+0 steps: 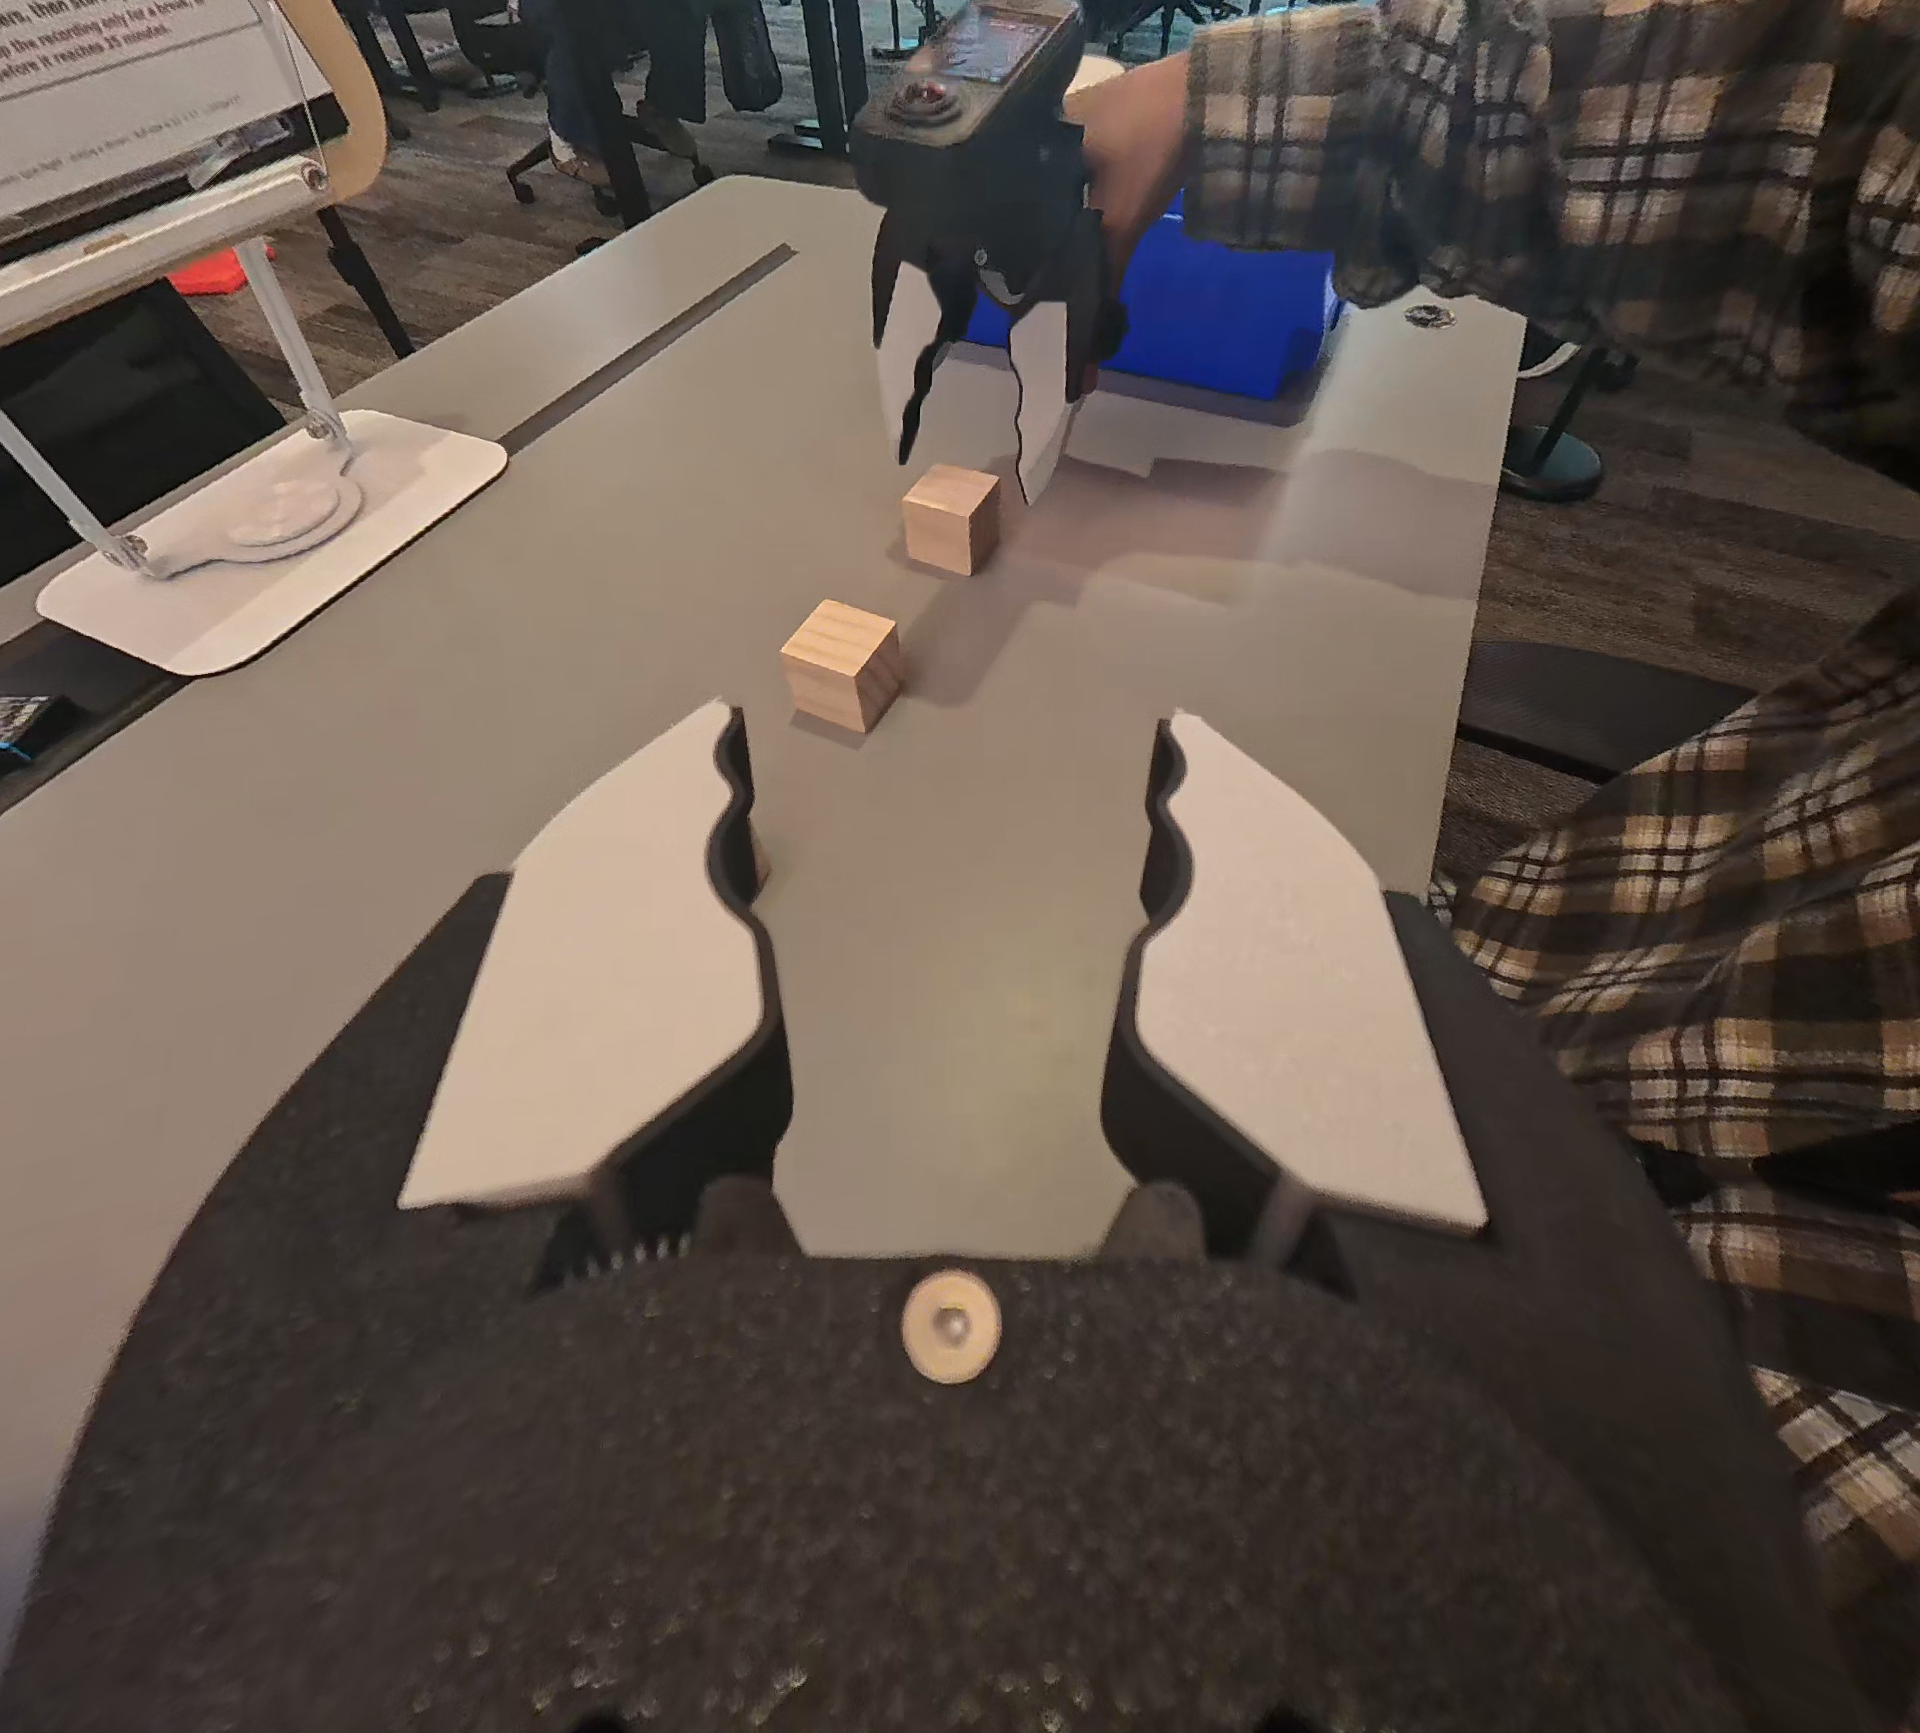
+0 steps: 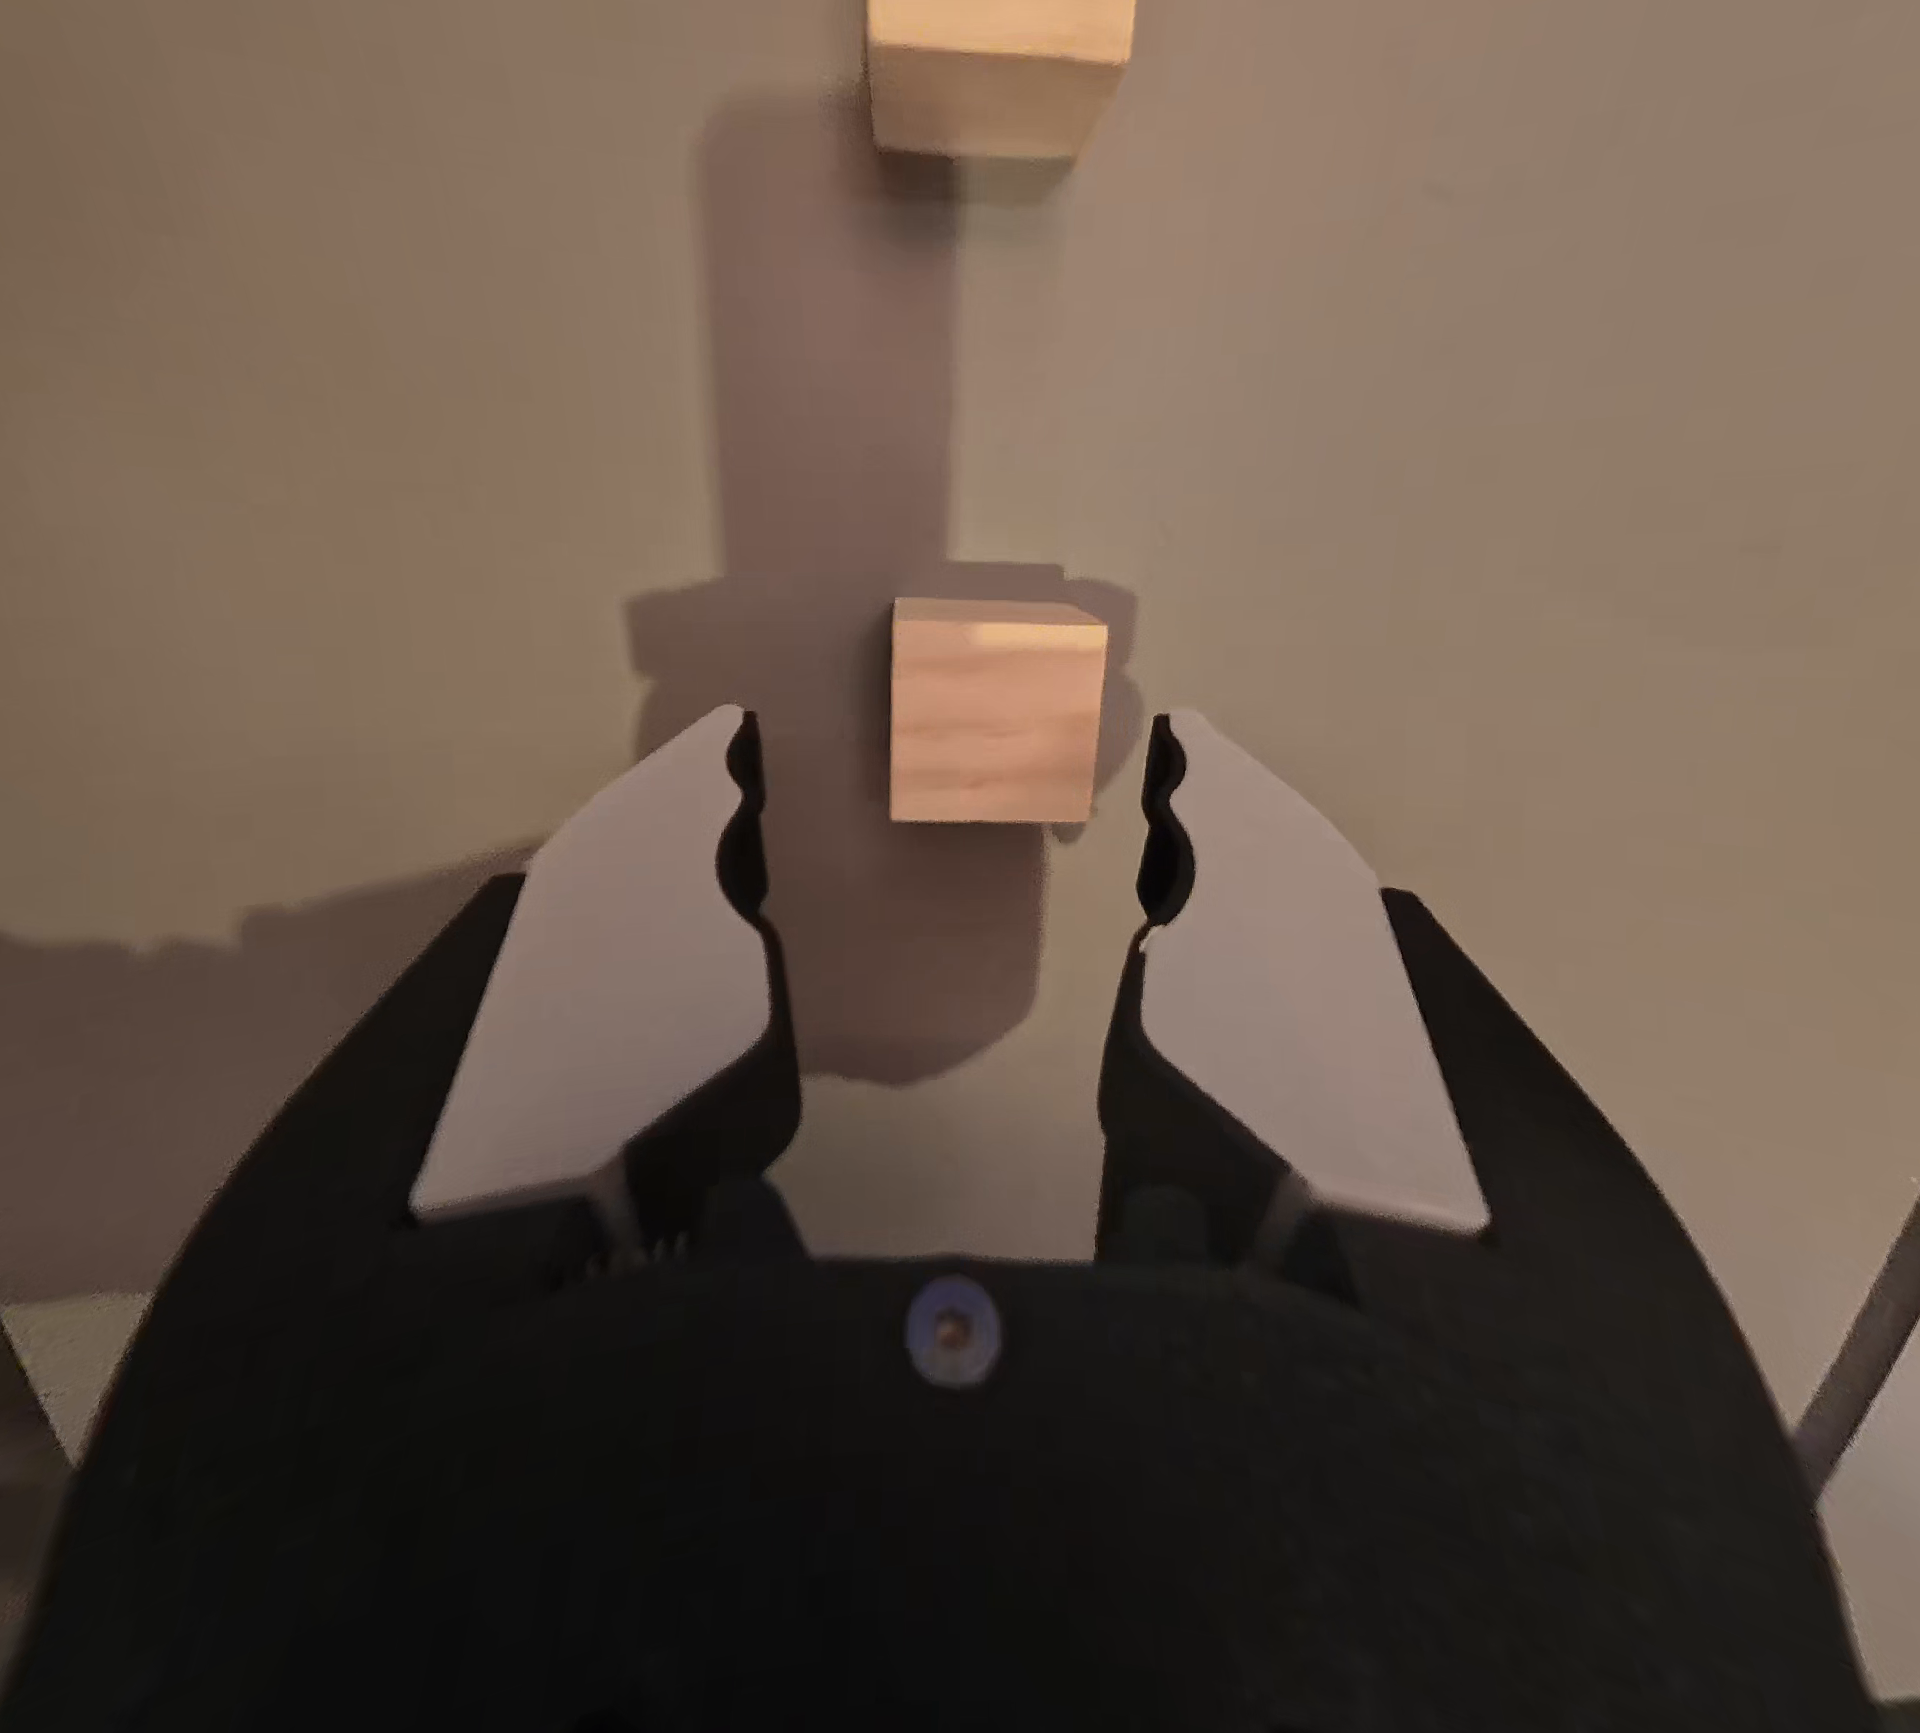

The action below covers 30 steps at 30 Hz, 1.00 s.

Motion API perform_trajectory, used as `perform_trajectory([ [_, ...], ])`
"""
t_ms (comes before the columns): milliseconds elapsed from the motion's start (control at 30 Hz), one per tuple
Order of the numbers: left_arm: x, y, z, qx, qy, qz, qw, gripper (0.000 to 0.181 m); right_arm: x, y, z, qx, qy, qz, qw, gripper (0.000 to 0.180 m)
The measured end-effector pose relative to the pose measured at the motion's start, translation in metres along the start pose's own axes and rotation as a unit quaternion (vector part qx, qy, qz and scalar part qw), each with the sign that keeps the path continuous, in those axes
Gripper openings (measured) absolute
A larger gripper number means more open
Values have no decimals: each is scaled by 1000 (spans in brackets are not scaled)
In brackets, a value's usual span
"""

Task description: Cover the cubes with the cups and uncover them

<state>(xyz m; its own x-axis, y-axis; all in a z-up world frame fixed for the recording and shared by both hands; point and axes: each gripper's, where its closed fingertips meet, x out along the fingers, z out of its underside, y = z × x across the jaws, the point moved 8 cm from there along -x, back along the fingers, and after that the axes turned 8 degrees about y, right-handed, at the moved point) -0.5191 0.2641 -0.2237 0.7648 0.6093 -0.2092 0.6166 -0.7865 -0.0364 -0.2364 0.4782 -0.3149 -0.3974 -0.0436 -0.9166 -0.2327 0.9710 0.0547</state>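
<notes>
While both grippers stand with jaws apart and empty, we find two wooden cubes on the grey desk (image 1: 312,852). The far cube (image 1: 951,517) sits just below the right gripper (image 1: 966,462), which points down at it; in the right wrist view it lies just ahead of the jaw tips. The near cube (image 1: 842,665) lies just ahead of the left gripper (image 1: 951,727). A blue bin (image 1: 1226,322) stands beyond, a document stand (image 1: 270,520) to the left. We see no cup.
</notes>
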Motion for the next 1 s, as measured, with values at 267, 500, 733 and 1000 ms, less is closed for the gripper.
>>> perform_trajectory([
  [267,6,-2,5,-2,-14,2,1000,72,16,3,-1,-17,-51,-24,998,69],
  [500,7,-3,7,-4,-18,3,1000,72,26,6,1,-14,-81,-31,996,45],
  [733,5,3,4,2,-13,7,1000,72,-35,7,-6,71,-63,31,995,44],
  [1000,14,15,5,14,-26,22,999,72,-201,-1,64,319,-60,211,922,45],
])
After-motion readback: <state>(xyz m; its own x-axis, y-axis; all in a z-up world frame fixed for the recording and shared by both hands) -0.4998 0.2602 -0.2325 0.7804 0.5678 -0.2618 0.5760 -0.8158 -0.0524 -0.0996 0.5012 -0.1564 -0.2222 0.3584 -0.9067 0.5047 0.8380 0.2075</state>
